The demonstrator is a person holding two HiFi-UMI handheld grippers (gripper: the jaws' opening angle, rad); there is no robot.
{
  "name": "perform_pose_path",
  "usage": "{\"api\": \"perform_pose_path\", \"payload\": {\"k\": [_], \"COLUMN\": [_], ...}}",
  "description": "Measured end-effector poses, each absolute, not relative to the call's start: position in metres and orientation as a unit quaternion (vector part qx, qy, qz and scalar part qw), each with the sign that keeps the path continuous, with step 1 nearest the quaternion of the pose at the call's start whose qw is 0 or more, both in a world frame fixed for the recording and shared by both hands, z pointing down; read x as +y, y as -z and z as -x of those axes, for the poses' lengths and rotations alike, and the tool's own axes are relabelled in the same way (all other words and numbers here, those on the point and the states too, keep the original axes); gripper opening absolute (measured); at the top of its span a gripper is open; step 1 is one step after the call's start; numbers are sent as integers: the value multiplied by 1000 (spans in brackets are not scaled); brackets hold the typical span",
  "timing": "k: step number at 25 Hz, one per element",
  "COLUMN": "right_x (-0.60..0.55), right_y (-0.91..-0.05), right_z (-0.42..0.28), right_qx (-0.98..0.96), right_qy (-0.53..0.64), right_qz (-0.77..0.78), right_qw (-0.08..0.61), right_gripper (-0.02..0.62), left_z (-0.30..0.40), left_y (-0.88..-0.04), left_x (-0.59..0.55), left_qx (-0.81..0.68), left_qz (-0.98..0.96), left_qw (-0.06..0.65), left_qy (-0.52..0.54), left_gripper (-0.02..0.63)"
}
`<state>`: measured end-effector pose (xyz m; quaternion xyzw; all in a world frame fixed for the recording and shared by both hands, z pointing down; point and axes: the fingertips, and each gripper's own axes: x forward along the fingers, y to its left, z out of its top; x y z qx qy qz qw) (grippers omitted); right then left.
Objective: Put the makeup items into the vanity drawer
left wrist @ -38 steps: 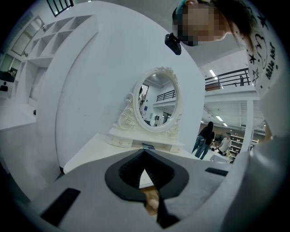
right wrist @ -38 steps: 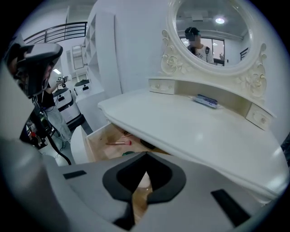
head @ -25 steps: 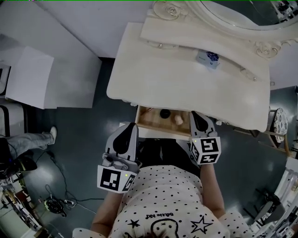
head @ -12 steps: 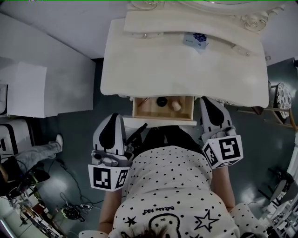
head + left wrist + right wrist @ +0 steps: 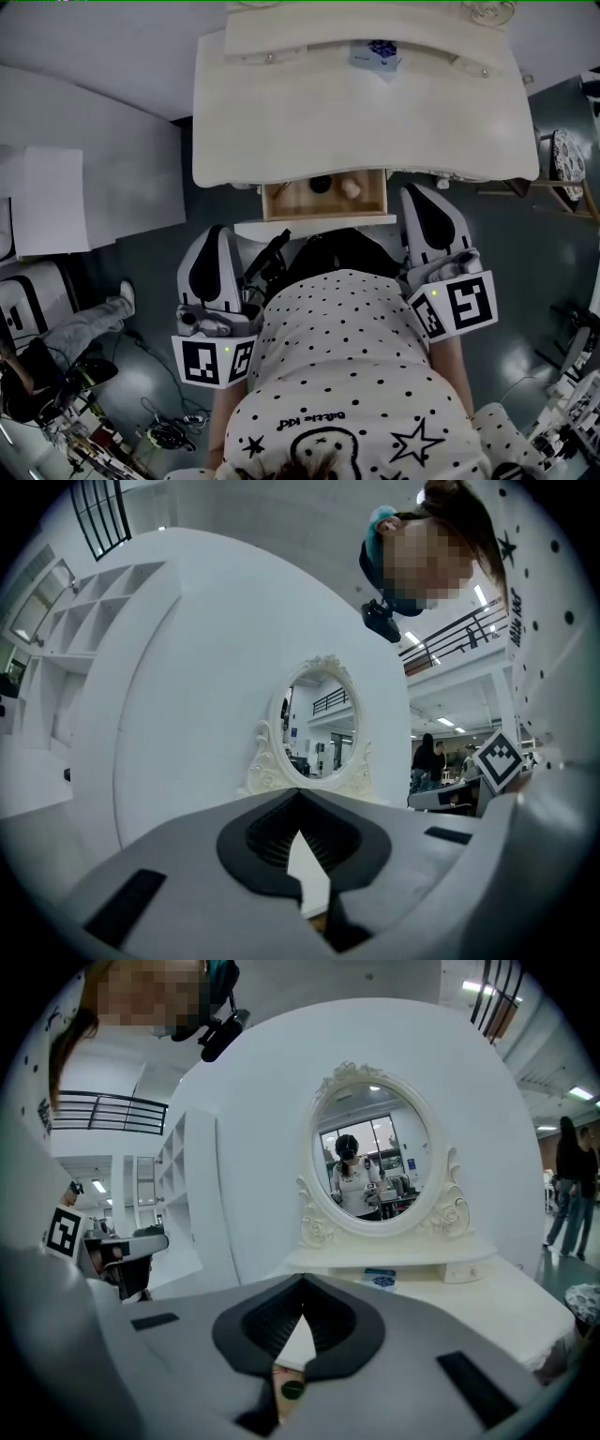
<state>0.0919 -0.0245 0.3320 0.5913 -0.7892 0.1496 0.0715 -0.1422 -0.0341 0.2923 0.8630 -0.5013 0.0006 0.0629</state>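
Just beside right tongs, open vanity drawer

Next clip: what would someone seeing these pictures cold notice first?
The cream vanity table with its ornate oval mirror fills the middle. Its wooden drawer stands open under the front edge, with a dark round item and a pale item lying inside. The left gripper and right gripper, both shut and empty, flank the drawer, one on each side of the person's polka-dot shirt.
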Motion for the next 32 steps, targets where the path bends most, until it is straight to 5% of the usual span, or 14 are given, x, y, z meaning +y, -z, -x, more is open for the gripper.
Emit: {"api": "perform_pose_path", "payload": {"k": [32], "right_x": [6], "right_y": [-358], "right_z": [-76], "right_qx": [-784], "right_qy": [-178], "right_qz": [-589], "right_qw": [81], "right_gripper": [9], "left_z": [134], "left_y": [-305], "left_x": [-11], "left_qx": [-472], "left_qz": [-877], "left_qw": [84], "left_qy": [17], "left_gripper": [-2]}}
